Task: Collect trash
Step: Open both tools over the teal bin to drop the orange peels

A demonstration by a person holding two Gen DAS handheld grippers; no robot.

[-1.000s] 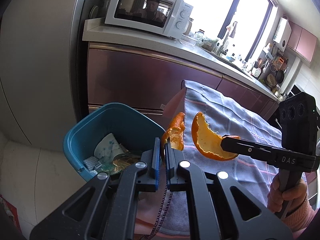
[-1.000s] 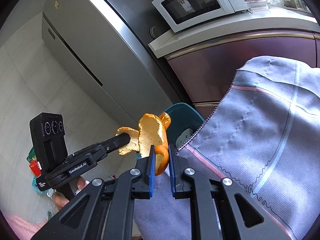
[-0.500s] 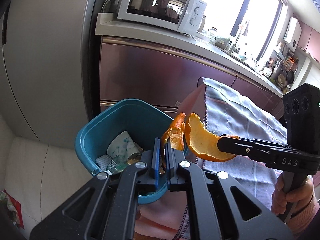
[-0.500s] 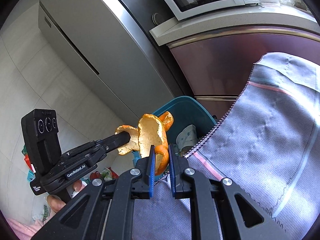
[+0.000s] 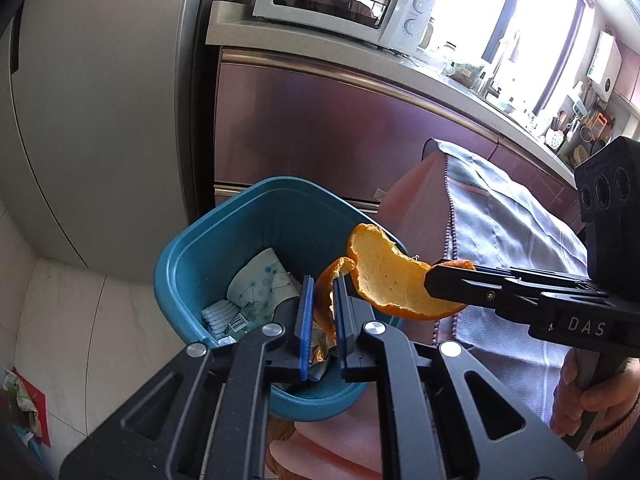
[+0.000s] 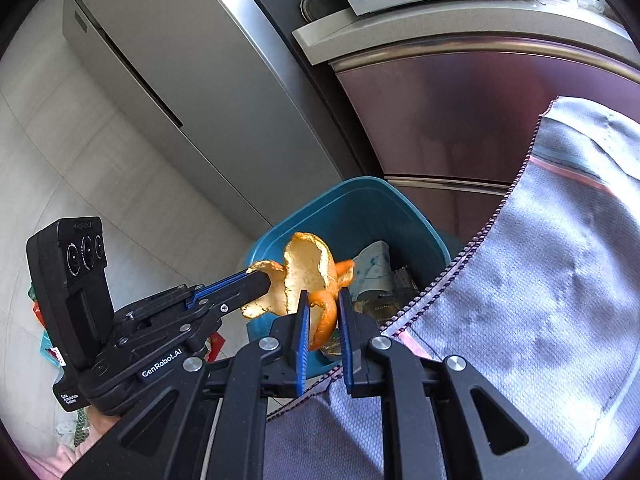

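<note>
A teal trash bin (image 5: 192, 264) stands on the floor beside the table; it holds paper and wrappers (image 5: 260, 292). It also shows in the right wrist view (image 6: 360, 208). My left gripper (image 5: 322, 280) holds a narrow orange peel (image 5: 326, 300) over the bin, with a small gap showing between the pads. My right gripper (image 6: 322, 296) holds a broad orange peel (image 6: 308, 268) just over the bin's near rim. In the left wrist view the right gripper (image 5: 436, 276) reaches in from the right with the broad peel (image 5: 384, 276).
A grey cloth (image 6: 540, 300) covers the table at right, its edge next to the bin. A steel fridge (image 6: 192, 80) stands behind the bin. Purple cabinets (image 5: 320, 132) carry a counter with a white microwave (image 5: 344, 0). Litter (image 5: 20, 400) lies on the floor at left.
Both grippers have carried their peels left and down, from over the cloth edge to over the bin. The jaws of both have eased apart slightly.
</note>
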